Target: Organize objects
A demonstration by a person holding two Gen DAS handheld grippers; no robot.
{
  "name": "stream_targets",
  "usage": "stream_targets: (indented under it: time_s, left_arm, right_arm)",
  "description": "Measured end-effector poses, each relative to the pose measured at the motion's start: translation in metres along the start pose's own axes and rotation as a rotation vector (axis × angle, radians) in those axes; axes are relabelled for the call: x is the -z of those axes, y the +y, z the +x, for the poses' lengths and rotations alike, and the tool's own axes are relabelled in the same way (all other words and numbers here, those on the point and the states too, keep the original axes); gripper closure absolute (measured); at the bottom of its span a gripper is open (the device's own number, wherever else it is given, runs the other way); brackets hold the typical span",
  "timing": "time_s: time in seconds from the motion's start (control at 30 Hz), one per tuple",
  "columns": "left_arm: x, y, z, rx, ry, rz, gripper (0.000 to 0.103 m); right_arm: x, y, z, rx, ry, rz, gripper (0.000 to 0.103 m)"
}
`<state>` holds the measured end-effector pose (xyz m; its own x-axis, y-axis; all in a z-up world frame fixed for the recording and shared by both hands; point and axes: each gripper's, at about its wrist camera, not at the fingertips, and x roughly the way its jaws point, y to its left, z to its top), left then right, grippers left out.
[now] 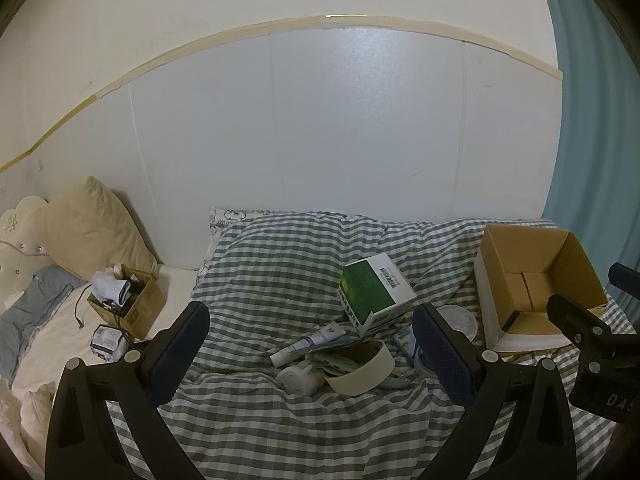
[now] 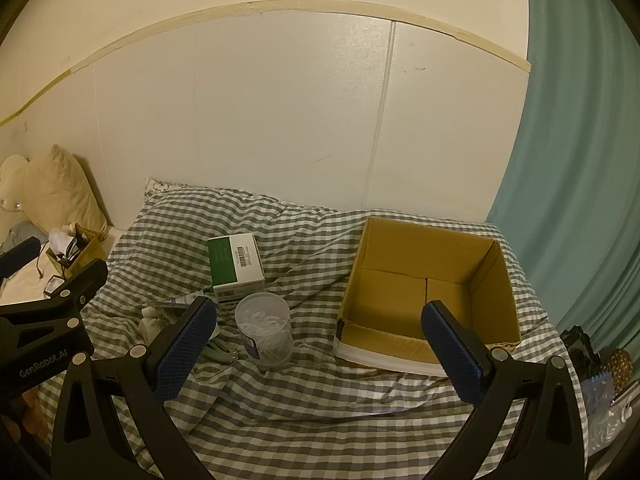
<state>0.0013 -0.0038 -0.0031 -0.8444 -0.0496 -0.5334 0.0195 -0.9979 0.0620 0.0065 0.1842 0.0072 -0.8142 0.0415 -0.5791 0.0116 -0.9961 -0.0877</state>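
An open, empty cardboard box (image 2: 432, 292) stands on the checked duvet at the right; it also shows in the left wrist view (image 1: 532, 284). A green and white carton (image 1: 376, 288) (image 2: 236, 262), a roll of tape (image 1: 360, 368), a tube (image 1: 308, 342), a small white object (image 1: 298, 378) and a clear plastic tub (image 2: 266, 330) lie in a loose pile mid-bed. My left gripper (image 1: 312, 354) is open and empty above the pile. My right gripper (image 2: 320, 344) is open and empty, between the tub and the box.
A small cardboard box (image 1: 132, 304) full of cables and cloth sits at the left by a beige pillow (image 1: 96, 228). A white panelled wall (image 1: 320, 132) runs behind the bed. A teal curtain (image 2: 568, 160) hangs at the right. Clutter (image 2: 600, 376) lies at the right edge.
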Motion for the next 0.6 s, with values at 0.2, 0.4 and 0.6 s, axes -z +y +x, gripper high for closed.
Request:
stream_targets:
  time_s: [0.2,0.4,0.6]
  left_arm:
    - [0.0003,0.0008,-0.0005,0.000,0.000,0.000,0.000]
    - [0.0013,0.0026,-0.0010,-0.001,0.006,0.000,0.000]
    - [0.0016,0.0027,-0.0008,-0.003,0.007,0.002,0.000]
  right_arm:
    - [0.0002,0.0012,0.0007,-0.004,0.002,-0.004,0.000]
    - [0.0003,-0.0001,0.0023,-0.009,0.005,-0.004,0.000]
    - [-0.0002,0.0011,0.0020,-0.015,0.005,-0.007,0.000]
